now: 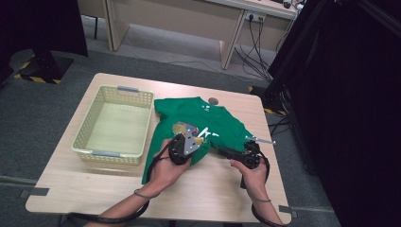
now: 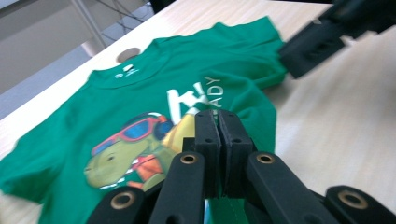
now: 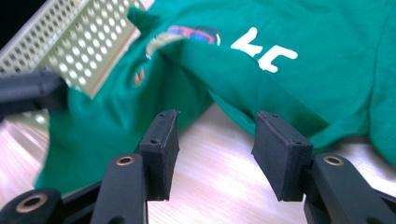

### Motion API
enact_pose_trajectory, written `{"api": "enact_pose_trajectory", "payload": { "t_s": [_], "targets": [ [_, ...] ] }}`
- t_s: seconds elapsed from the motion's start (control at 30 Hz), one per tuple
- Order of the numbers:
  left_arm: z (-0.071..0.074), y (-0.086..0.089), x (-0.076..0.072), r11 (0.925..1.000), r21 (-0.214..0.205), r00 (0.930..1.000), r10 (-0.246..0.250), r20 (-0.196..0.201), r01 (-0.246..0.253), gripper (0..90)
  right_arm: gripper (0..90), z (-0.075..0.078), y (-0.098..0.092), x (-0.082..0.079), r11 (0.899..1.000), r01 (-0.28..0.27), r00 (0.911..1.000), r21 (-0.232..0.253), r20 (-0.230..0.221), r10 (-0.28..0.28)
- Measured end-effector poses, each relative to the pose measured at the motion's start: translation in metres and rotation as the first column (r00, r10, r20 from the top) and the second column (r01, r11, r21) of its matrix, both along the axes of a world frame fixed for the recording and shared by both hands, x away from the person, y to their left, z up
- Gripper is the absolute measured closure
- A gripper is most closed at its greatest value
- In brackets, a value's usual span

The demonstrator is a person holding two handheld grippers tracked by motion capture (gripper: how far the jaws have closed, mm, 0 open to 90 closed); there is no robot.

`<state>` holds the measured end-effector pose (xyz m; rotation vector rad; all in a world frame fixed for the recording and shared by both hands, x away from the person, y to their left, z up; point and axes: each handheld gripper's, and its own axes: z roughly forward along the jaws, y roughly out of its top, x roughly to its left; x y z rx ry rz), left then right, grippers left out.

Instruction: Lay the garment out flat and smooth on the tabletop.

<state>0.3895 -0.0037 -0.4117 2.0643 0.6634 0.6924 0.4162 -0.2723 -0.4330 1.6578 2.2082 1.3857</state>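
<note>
Nearest the person, two forearms come in over the near edge of the light wooden table [image 1: 118, 189], each hand holding a black two-jaw gripper. The left gripper [image 2: 217, 122] has its jaws pressed together, and a strip of green cloth shows just below them in the left gripper view; it pinches the lower part of the green cotton T-shirt with a cartoon turtle in sunglasses and white lettering [image 2: 154, 93]. In the high view this gripper [image 1: 197, 140] sits over the shirt's near half, with the hem lifted and folded up under it.

The right gripper [image 3: 215, 140] has its jaws spread, with bare tabletop between the pads. The shirt's edge lies just beyond the pad tips, humped up in a fold and not touching them. In the high view it [image 1: 222, 151] lies low at the shirt's near right edge.

Farther off, the T-shirt [image 1: 222, 123] spreads across the table's middle, collar toward the far edge. To its left stands a pale yellow perforated plastic basket with grey handles [image 1: 90, 127], its right wall just beside the shirt's sleeve.
</note>
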Motion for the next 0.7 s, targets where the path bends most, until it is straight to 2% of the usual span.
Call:
{"api": "enact_pose_trajectory", "payload": {
  "t_s": [0.07, 0.17, 0.33, 0.5, 0.7],
  "targets": [
    [-0.001, 0.003, 0.004, 0.9998, 0.005, 0.9999, 0.017, -0.003, -0.017, 86.7, 49.8, -0.001, 0.003, -0.002, 0.998, -0.038, 0.9992, -0.047, 0.008, 0.039],
    [-0.003, 0.007, 0.008, 0.9993, 0.012, 0.9993, 0.036, -0.007, -0.036, 86.7, 49.7, -0.002, 0.015, -0.005, 0.989, -0.107, 0.9936, -0.102, 0.024, 0.110],
    [-0.005, 0.009, 0.012, 0.9985, 0.027, 0.9988, 0.048, -0.005, -0.048, 86.6, 49.8, -0.006, 0.041, -0.008, 0.964, -0.207, 0.9750, -0.168, 0.046, 0.217],
    [-0.006, 0.009, 0.012, 0.9984, 0.034, 0.9989, 0.046, -0.001, -0.046, 86.6, 50.1, -0.006, 0.060, -0.009, 0.943, -0.258, 0.9583, -0.209, 0.069, 0.277],
    [-0.006, 0.009, 0.012, 0.9983, 0.026, 0.9986, 0.052, 0.006, -0.053, 86.6, 50.1, -0.012, 0.078, -0.011, 0.915, -0.313, 0.9384, -0.253, 0.066, 0.339]
  ]
}}
